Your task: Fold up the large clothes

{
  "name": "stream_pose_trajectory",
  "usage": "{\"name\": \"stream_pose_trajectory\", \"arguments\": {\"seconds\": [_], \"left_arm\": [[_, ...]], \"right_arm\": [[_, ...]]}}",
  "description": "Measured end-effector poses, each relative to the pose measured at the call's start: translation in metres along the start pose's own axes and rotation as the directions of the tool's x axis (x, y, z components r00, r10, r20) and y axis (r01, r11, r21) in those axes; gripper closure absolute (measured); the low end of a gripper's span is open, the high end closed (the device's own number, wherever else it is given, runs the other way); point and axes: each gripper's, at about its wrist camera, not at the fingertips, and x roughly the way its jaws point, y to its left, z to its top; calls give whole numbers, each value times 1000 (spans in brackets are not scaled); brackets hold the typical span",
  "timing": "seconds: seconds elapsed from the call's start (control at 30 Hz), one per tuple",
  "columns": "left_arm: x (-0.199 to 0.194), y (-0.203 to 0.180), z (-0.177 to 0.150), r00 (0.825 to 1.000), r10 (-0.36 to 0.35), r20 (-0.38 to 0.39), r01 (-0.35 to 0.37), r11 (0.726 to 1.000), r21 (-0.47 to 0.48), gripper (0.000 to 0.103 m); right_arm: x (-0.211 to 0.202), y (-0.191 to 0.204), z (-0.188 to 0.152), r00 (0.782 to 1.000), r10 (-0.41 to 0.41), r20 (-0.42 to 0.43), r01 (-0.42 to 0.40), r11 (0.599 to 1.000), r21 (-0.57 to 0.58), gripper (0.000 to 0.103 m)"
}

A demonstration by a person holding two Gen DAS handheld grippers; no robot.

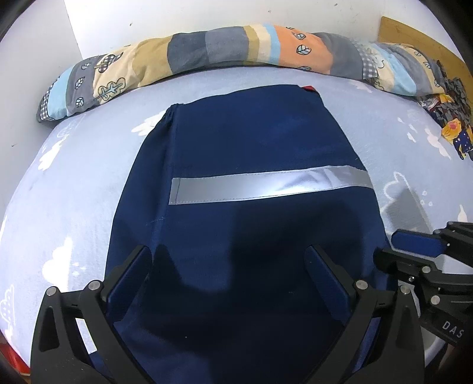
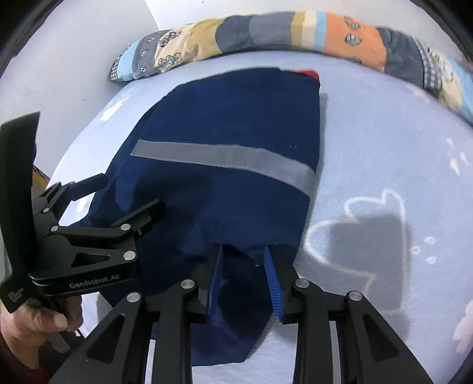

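Note:
A navy garment with a grey reflective stripe lies folded on the light blue bed sheet; it also shows in the right wrist view. My left gripper is open, its fingers spread wide just above the garment's near part. My right gripper is half closed around a fold at the garment's near right edge; I cannot tell whether it pinches the cloth. The right gripper shows at the right of the left wrist view, and the left gripper shows at the left of the right wrist view.
A rolled patchwork quilt lies along the far side of the bed against the white wall. A patterned cloth lies at the far right. A wooden board stands behind it. The sheet extends right of the garment.

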Motion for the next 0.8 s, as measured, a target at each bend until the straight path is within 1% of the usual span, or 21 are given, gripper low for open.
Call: {"name": "stream_pose_trajectory", "arguments": {"seconds": [0.07, 0.17, 0.43, 0.6, 0.7, 0.8], "left_arm": [[-1, -2, -1, 1000, 2, 3, -2, 1000, 6, 0], [-2, -4, -1, 1000, 2, 5, -2, 1000, 11, 0], [1, -8, 0, 1000, 16, -5, -16, 1000, 16, 0], [3, -8, 0, 1000, 18, -10, -18, 1000, 11, 0], [4, -9, 0, 1000, 20, -10, -20, 1000, 11, 0], [3, -9, 0, 1000, 21, -10, -21, 1000, 11, 0]], "right_arm": [[-7, 5, -1, 999, -42, 29, 43, 999, -31, 71], [-15, 10, -4, 995, -83, 57, 86, 994, -69, 71], [-21, 27, -13, 987, -136, 80, 148, 974, -170, 71], [-18, 38, -19, 978, -184, 95, 202, 948, -244, 70], [-15, 44, -23, 975, -198, 96, 218, 935, -280, 69], [-12, 55, -28, 959, -253, 129, 282, 897, -340, 69]]}}
